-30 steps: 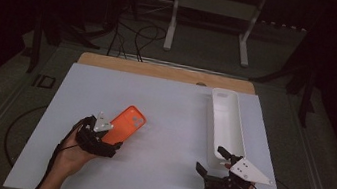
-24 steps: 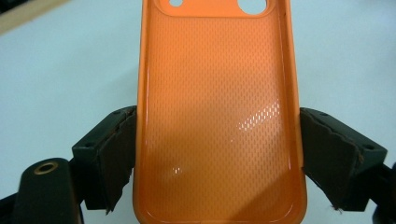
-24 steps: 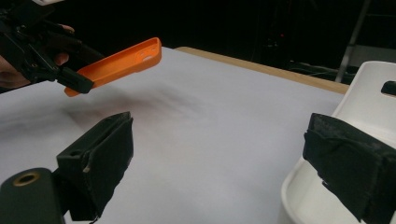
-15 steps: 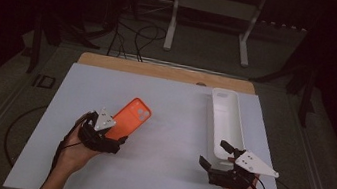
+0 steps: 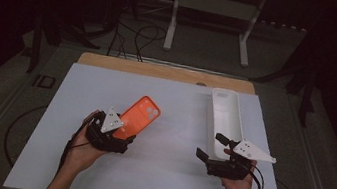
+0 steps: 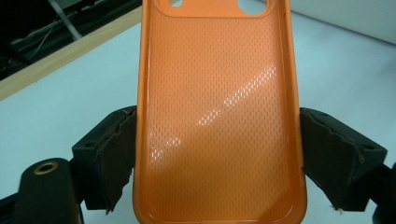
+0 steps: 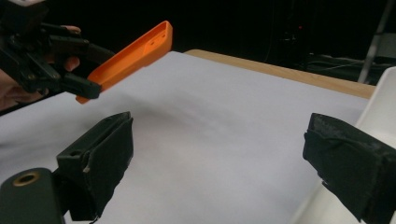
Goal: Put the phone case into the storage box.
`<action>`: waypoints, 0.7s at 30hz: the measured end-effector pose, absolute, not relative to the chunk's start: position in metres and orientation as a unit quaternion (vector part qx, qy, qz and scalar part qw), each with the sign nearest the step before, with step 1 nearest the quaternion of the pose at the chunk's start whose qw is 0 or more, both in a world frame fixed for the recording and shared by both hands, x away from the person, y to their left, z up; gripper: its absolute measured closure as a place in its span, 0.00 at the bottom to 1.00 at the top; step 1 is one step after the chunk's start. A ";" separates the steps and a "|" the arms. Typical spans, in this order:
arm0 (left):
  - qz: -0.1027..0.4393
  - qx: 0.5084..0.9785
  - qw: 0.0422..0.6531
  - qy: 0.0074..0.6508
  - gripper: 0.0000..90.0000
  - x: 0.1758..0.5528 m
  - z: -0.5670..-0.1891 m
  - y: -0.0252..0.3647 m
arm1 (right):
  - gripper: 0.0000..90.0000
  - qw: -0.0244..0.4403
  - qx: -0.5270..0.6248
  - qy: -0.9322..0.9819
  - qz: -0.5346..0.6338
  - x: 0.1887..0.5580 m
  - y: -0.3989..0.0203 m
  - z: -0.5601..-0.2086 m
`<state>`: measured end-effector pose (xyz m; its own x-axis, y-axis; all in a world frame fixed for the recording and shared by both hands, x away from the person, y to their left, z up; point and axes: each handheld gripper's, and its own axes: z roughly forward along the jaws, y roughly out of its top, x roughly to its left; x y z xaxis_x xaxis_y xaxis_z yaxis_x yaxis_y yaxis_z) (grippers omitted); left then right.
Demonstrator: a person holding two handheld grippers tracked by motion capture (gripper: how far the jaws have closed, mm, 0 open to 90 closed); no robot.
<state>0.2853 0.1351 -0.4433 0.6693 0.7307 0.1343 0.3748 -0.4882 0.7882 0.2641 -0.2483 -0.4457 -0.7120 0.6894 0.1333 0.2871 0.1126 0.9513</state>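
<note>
The left gripper [image 5: 117,135] has its jaws spread wide and pressed against the two long edges of an orange phone case [image 5: 138,119], clamping it near its lower end; in the left gripper view the case [image 6: 217,116] stands straight out between the jaws with its hollow inner face toward the camera and the camera cut-out at the far end. From above, the case's long axis runs up and to the right, pointing toward the middle of the white table [image 5: 164,175], and the right gripper view shows the case [image 7: 128,58] lifted clear of the table and tilted upward. The right gripper [image 5: 214,149] holds nothing, its jaws wide apart, just at the near end of a long white tray [image 5: 226,118] that lies lengthwise away from the person on the table's right side. The tray is well to the right of the orange case, so the empty right hand is the nearer one to the tray. Compared with a second ago, the case has risen a little and moved slightly toward the centre, and the right gripper has shifted a touch to the right beside the tray; the left jaws' spread is unchanged.
</note>
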 end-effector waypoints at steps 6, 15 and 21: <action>0.232 0.834 0.386 0.319 0.19 0.286 -0.440 0.125 | 0.09 0.164 0.338 0.730 0.571 0.272 -0.240 -0.439; 0.232 0.837 0.392 0.302 0.18 0.290 -0.438 0.113 | 0.10 0.143 0.340 0.740 0.562 0.287 -0.226 -0.432; 0.230 0.837 0.400 0.294 0.18 0.289 -0.436 0.105 | 0.10 0.124 0.348 0.740 0.561 0.294 -0.216 -0.432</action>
